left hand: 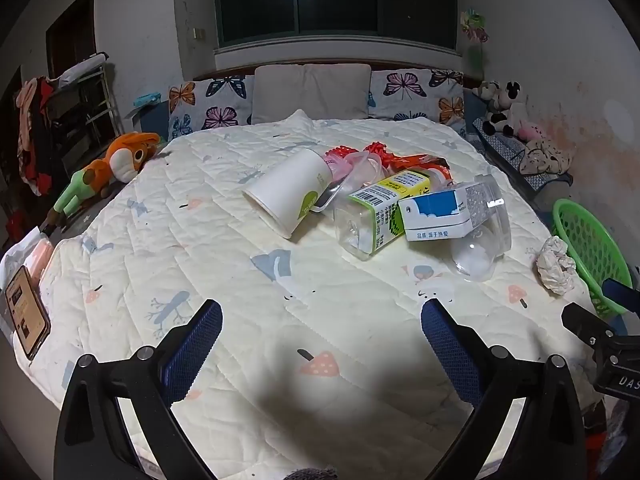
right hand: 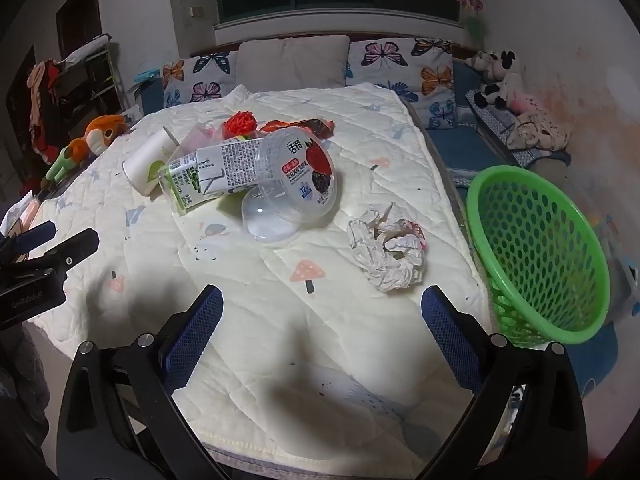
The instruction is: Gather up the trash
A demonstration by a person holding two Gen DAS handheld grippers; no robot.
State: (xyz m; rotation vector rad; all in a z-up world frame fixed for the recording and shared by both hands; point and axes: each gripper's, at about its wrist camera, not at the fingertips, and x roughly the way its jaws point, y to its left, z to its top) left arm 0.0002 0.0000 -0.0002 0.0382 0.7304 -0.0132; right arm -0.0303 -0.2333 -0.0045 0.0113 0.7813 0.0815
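Observation:
A heap of trash lies mid-bed on the white quilt (left hand: 200,248): a white paper cup (left hand: 288,194) on its side, a clear bottle with a green label (left hand: 372,216), a blue-and-white carton (left hand: 436,214), a clear yogurt cup (right hand: 296,184) and red wrappers (left hand: 400,156) behind. A crumpled paper ball (right hand: 386,250) lies apart, near the green mesh basket (right hand: 536,248) at the bed's right edge. My left gripper (left hand: 320,320) hovers open over bare quilt short of the heap. My right gripper (right hand: 320,308) is open too, just short of the paper ball, nothing between its fingers.
Butterfly pillows (left hand: 208,104) and a grey cushion (left hand: 312,90) line the headboard. An orange plush toy (left hand: 116,164) lies at the left edge, a phone (left hand: 26,316) near the front left corner. Plush toys (right hand: 500,76) sit on a bench at the right wall.

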